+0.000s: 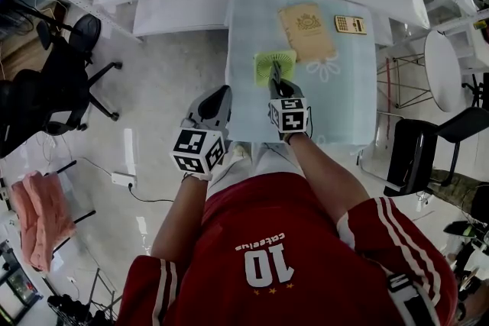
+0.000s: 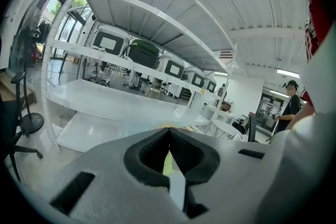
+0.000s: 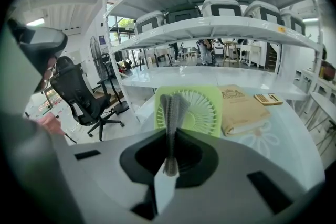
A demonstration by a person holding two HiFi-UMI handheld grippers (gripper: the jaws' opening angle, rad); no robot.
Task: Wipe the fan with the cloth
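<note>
Right hand-held gripper point(image 3: 170, 138) clenched on grey cloth point(image 3: 172, 106), against green fan point(image 3: 203, 110), centre frame. Left hand-held gripper point(image 2: 169, 136) clenched, empty, lower left.

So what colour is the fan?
Lime green; the fan shows best in the right gripper view.

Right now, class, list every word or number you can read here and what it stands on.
"10": white digits on the red white-striped jersey.
Small white word above it: too blurred to read.
Gold emblem on the tan book: too small.
Keys of the small tan calculator: too small.
</note>
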